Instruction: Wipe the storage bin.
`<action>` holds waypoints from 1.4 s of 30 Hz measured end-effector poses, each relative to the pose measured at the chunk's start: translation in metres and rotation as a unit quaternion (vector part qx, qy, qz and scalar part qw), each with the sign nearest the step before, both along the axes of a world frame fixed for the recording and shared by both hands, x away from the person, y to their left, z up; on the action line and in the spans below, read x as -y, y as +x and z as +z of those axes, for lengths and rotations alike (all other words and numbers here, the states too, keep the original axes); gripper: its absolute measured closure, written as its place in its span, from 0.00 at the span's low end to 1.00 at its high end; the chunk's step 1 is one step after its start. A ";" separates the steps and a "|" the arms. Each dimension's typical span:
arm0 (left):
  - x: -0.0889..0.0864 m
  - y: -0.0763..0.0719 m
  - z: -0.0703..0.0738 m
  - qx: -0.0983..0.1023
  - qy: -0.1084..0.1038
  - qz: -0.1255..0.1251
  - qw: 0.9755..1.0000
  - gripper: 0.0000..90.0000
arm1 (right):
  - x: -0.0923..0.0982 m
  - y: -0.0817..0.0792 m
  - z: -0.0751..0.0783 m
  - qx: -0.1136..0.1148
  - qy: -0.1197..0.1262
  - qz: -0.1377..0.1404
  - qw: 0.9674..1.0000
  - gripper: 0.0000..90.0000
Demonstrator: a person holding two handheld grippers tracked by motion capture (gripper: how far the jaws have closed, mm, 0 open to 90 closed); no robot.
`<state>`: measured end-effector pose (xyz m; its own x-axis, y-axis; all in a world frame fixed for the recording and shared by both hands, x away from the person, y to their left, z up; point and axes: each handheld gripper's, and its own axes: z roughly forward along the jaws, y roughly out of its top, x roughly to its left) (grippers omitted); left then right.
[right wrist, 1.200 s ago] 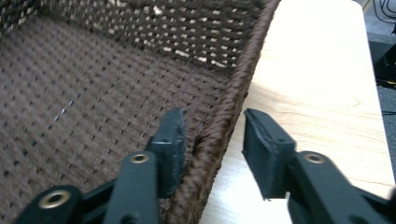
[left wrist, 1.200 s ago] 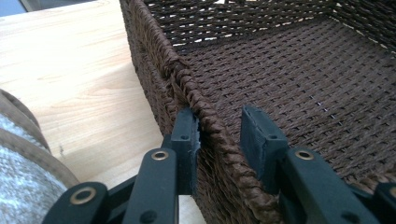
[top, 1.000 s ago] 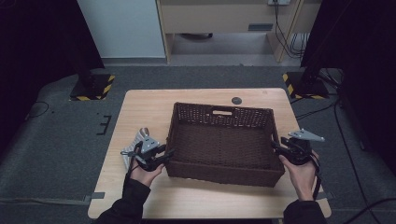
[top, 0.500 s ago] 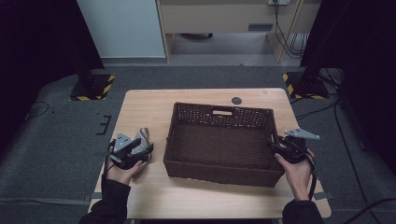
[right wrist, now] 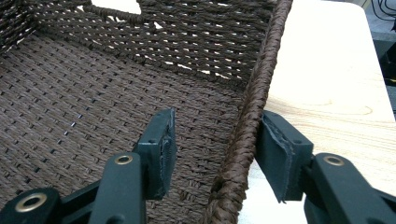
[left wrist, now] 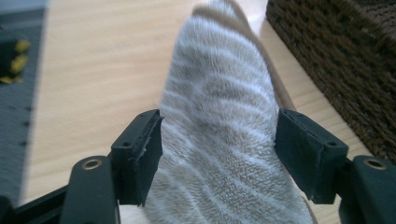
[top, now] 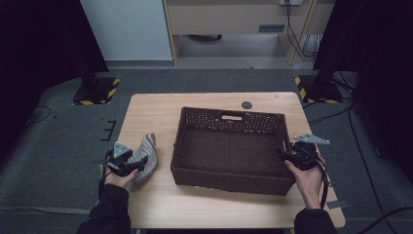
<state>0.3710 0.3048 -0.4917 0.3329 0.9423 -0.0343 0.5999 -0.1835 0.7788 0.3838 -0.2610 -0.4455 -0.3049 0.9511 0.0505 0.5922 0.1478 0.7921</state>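
Our left claw (top: 139,165) has swung from the wicker basket (top: 229,181) to the striped sock (top: 146,155), jaws just opened wide around it; right claw (top: 287,155) loosely straddles the rim. Next: pinch the sock.

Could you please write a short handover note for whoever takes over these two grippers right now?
Left gripper: its jaws have just been opening; the striped sock lies between them, ungripped.
Right gripper: jaws straddle the right rim of the wicker basket, inner pad clear of it; not clearly clamped.
Sock lies on the table, left of the basket.
Basket holds nothing visible.
Left, probably: grip the sock and put it into the basket.
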 end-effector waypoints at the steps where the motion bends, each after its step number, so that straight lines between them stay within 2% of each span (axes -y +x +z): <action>1: 0.001 0.002 -0.002 -0.001 -0.001 0.001 1.000 0.35 | 0.000 0.000 0.000 0.000 0.000 0.000 1.000 0.55; 6: 0.007 0.004 -0.007 -0.013 0.011 -0.014 1.000 0.38 | 0.000 0.000 0.000 0.001 0.001 0.002 1.000 0.54; 11: 0.018 0.006 -0.013 -0.039 0.037 -0.027 0.998 0.53 | 0.002 -0.002 0.006 0.009 0.003 0.004 1.000 0.52; 14: 0.019 0.007 -0.013 -0.041 0.036 -0.023 0.998 0.60 | 0.005 -0.007 0.013 0.017 0.006 0.008 1.000 0.54; 18: 0.015 0.006 -0.009 -0.042 0.023 -0.016 0.999 0.70 | 0.007 -0.008 0.010 0.003 -0.005 0.011 1.000 0.56; 20: 0.013 0.005 -0.005 -0.035 0.016 -0.013 0.999 0.72 | 0.008 -0.008 0.010 0.002 0.002 0.013 1.000 0.57; 28: 0.007 0.001 0.013 0.006 -0.024 -0.001 1.000 0.73 | 0.011 -0.010 0.014 0.001 -0.010 0.020 1.000 0.62; 35: 0.005 -0.001 0.025 0.027 -0.041 0.002 0.999 0.73 | 0.012 -0.007 0.003 -0.022 -0.024 0.018 0.999 0.64; 38: 0.008 0.000 0.032 0.041 -0.049 -0.003 0.998 0.73 | 0.015 -0.004 0.000 -0.024 -0.008 0.027 0.999 0.66; 40: 0.010 0.003 0.037 0.048 -0.054 -0.006 0.997 0.73 | 0.017 -0.003 -0.001 -0.029 0.007 0.036 0.999 0.72; 42: 0.012 0.006 0.041 0.055 -0.057 -0.008 0.997 0.73 | 0.017 -0.002 -0.002 -0.029 0.011 0.043 0.999 0.73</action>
